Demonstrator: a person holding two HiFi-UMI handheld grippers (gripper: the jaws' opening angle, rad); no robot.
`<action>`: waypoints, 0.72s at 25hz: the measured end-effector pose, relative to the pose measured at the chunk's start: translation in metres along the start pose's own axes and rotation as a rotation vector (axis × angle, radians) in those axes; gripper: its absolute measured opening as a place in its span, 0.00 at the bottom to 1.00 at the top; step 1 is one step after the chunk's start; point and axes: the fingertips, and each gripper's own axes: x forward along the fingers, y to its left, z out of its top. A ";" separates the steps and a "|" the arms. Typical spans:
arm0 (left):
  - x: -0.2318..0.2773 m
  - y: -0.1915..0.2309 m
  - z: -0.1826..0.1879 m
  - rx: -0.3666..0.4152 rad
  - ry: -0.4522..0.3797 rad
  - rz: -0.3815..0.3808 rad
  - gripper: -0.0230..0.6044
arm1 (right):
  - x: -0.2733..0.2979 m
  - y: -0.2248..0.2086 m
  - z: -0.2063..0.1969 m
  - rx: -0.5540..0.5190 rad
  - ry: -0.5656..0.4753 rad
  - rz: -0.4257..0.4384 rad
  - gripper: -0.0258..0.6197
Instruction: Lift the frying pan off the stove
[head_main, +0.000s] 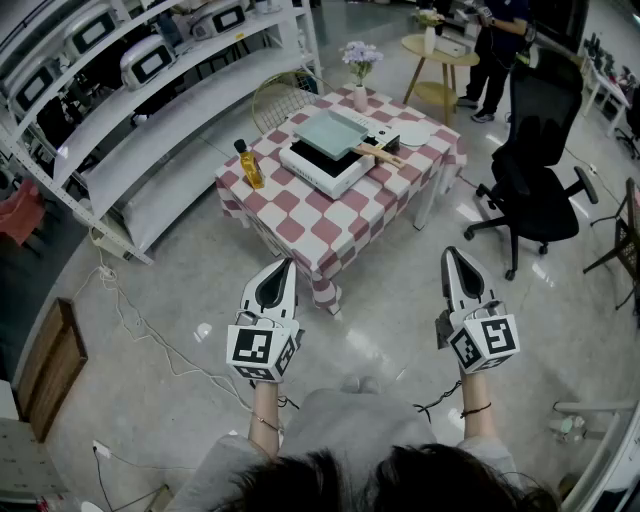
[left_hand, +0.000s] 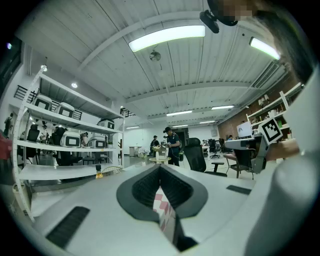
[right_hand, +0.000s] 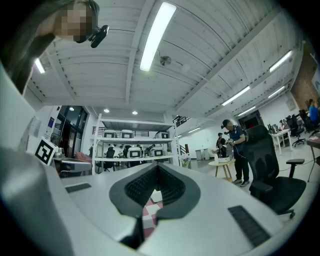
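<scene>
A pale green square frying pan with a wooden handle rests on a white portable stove, on a table with a red-and-white checked cloth. Both grippers are held well short of the table, over the floor. My left gripper is shut and empty, pointing toward the table's near corner. My right gripper is shut and empty too, off to the table's right. In both gripper views only a sliver of the checked cloth shows through the gap behind the closed jaws.
A bottle of yellow oil, a white plate and a vase of flowers also stand on the table. A black office chair is at the right, white shelving at the left. A person stands by a round yellow table at the back. Cables trail on the floor.
</scene>
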 end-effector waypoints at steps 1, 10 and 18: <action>0.001 -0.001 -0.002 0.000 0.001 0.000 0.08 | 0.000 -0.001 -0.002 0.000 0.001 0.000 0.07; 0.011 -0.013 -0.005 -0.007 0.010 -0.001 0.08 | 0.000 -0.013 -0.004 -0.004 0.017 0.008 0.07; 0.027 -0.036 -0.010 -0.018 0.027 -0.013 0.08 | -0.005 -0.032 -0.007 -0.003 0.027 0.038 0.07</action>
